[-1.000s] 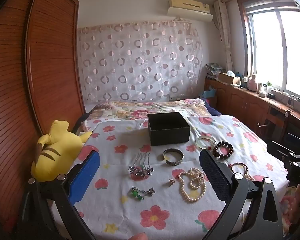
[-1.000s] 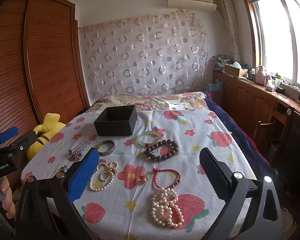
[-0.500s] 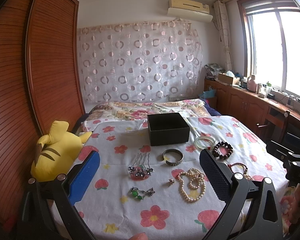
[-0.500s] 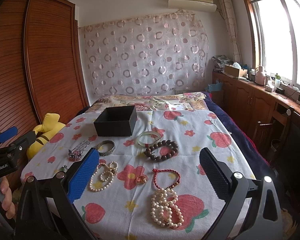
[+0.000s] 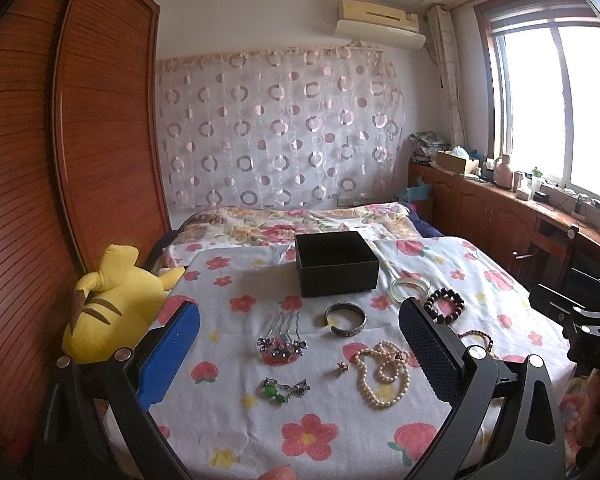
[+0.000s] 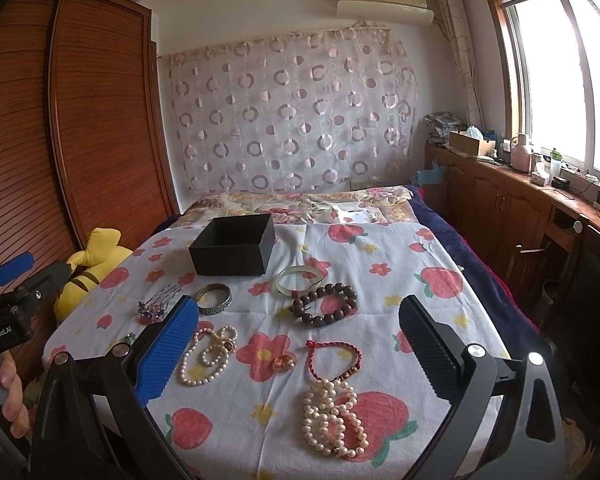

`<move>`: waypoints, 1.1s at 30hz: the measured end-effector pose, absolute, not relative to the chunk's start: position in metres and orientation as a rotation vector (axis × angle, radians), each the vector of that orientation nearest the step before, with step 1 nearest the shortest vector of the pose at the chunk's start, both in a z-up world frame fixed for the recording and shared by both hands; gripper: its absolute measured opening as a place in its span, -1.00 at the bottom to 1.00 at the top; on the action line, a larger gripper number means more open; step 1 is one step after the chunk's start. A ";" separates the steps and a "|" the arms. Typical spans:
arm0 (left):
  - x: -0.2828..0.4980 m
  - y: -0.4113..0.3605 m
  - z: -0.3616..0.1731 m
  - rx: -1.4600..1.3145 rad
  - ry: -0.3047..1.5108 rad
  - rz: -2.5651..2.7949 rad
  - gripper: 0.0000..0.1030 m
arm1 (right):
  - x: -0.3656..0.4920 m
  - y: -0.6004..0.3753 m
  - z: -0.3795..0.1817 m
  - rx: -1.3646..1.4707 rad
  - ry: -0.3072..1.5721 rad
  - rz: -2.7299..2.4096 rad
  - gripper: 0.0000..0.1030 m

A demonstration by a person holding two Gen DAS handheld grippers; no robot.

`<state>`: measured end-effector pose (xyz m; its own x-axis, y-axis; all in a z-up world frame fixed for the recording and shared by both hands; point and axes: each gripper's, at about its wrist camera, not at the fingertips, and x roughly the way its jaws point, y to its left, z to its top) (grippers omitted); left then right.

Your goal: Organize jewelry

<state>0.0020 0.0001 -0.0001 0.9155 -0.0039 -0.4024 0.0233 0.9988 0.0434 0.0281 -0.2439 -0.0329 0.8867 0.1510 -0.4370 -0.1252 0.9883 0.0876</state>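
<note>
Both the left gripper [image 5: 300,354] and right gripper [image 6: 300,344] are hovering with fingers spread wide and empty over the bed [image 6: 380,248], where jewelry is lying before the black box [image 6: 232,250].

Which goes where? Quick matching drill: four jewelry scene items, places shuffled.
1 black box
2 jade bangle
3 dark bead bracelet
4 red cord bracelet

a touching the bangle's near side
b farthest back, open, empty
c just right of the box's near corner
d nearest of these, beside the big pearl pile

Pairs: 1-b, 2-c, 3-a, 4-d
</note>
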 end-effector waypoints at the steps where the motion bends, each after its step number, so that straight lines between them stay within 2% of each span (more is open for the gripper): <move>1: 0.002 0.000 0.000 0.048 0.414 -0.014 0.88 | 0.028 -0.244 -0.033 0.057 0.458 0.143 0.96; 33: 0.000 0.001 0.000 0.044 0.406 -0.014 0.88 | 0.026 -0.243 -0.033 0.055 0.455 0.145 0.96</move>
